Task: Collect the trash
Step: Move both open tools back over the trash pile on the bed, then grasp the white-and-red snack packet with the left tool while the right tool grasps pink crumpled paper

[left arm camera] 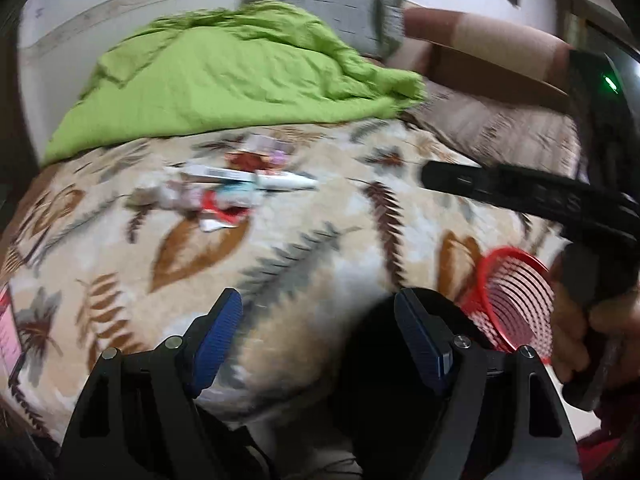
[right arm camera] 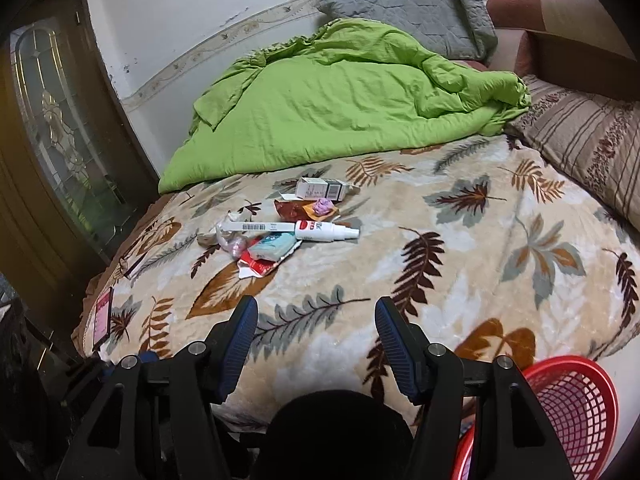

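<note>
A pile of trash (right arm camera: 276, 228) lies on the leaf-patterned blanket: a white spray bottle (right arm camera: 326, 231), a white barcoded tube (right arm camera: 256, 226), a small carton (right arm camera: 322, 189), a teal packet (right arm camera: 272, 247), a red-and-white wrapper (right arm camera: 258, 266) and a purple wad (right arm camera: 323, 206). The pile is blurred in the left wrist view (left arm camera: 232, 190). A red mesh basket (right arm camera: 568, 412) sits at the bed's near right edge, also in the left wrist view (left arm camera: 516, 300). My left gripper (left arm camera: 318, 312) is open and empty above the blanket. My right gripper (right arm camera: 316, 316) is open and empty, short of the pile.
A green quilt (right arm camera: 340, 100) is bunched at the back of the bed, with a grey pillow (right arm camera: 416, 12) and a striped pillow (right arm camera: 588, 136). A phone (right arm camera: 102, 316) lies at the bed's left edge. A wooden door (right arm camera: 48, 140) stands at left. The right gripper's body (left arm camera: 560, 196) crosses the left view.
</note>
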`<state>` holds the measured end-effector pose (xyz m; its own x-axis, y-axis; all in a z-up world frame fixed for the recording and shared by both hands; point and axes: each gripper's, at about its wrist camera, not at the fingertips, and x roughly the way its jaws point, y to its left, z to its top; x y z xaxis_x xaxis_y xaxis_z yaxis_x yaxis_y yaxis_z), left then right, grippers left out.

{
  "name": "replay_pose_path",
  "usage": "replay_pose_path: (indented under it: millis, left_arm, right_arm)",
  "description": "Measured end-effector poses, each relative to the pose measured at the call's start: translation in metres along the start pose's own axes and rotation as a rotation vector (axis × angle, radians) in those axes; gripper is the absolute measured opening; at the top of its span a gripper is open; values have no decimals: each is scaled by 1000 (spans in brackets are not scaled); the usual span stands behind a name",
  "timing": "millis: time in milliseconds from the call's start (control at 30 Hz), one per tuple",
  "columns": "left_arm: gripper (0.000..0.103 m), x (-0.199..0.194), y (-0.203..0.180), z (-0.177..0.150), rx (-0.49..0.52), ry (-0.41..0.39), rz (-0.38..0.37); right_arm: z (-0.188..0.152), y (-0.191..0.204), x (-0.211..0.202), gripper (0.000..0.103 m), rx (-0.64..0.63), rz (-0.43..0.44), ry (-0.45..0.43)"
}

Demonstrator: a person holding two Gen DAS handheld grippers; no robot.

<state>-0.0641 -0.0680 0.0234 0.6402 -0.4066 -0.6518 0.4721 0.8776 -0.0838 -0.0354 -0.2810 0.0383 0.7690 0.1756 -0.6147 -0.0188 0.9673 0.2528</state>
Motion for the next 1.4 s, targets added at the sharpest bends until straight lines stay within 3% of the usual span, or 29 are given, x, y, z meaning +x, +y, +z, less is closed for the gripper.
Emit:
replay_pose_path:
  millis: [233, 533, 867, 1000, 1133, 1400]
  left_arm:
    - [78, 7, 45, 7, -91, 11, 98]
    - [78, 17, 91, 23, -158, 19, 134]
    - [78, 73, 179, 73, -182, 62, 217]
    - [78, 105, 213, 105, -189, 76, 219]
    - [78, 152, 241, 133, -230, 144, 166]
    - [77, 232, 272, 146, -291, 288, 87]
  right_arm:
    - [8, 1, 14, 65, -3, 4, 11]
    - [11, 10, 46, 65, -14, 26, 66]
    - [10, 22, 78, 65, -25, 37, 103]
    - [12, 21, 86, 65, -26, 41, 111]
    - [19, 16, 93, 65, -27, 31, 116]
    - [43, 2, 110, 65, -12, 46, 124]
